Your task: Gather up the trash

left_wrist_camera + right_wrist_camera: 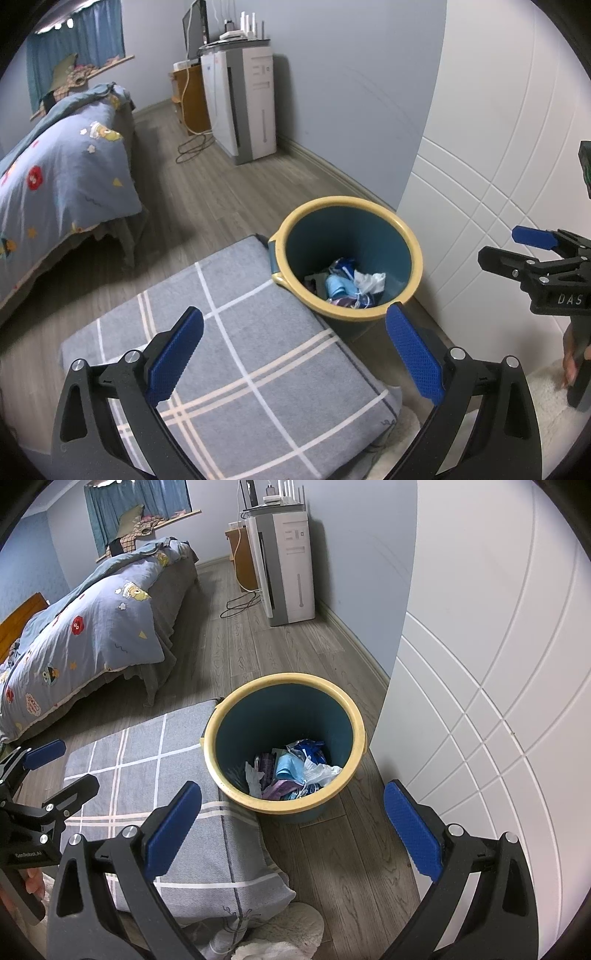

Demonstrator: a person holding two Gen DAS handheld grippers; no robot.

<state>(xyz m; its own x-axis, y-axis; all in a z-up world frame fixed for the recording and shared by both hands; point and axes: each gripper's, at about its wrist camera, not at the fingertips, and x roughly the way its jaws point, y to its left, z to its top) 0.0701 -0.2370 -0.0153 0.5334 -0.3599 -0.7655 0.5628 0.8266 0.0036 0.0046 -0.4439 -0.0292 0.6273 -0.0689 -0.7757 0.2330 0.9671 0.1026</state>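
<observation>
A teal bin with a yellow rim [413,254] [221,716] stands on the wood floor by the white door. Crumpled trash [347,282] [291,768] lies at its bottom: blue, purple and white wrappers and tissue. My left gripper [295,347] hovers open over the grey plaid cushion [240,354], short of the bin, with nothing between its blue pads. My right gripper [293,825] is open too, empty, above the bin's near rim and the floor. Each gripper also shows in the other's view: the right gripper [535,251] at the right edge, the left gripper [48,764] at the left edge.
A bed with a blue patterned quilt [62,166] [85,627] fills the left. A white air purifier [243,107] [288,561] and loose cables [240,605] sit by the far wall. The white panelled door [498,147] [498,664] stands right of the bin. A fluffy white rug [280,934] lies below.
</observation>
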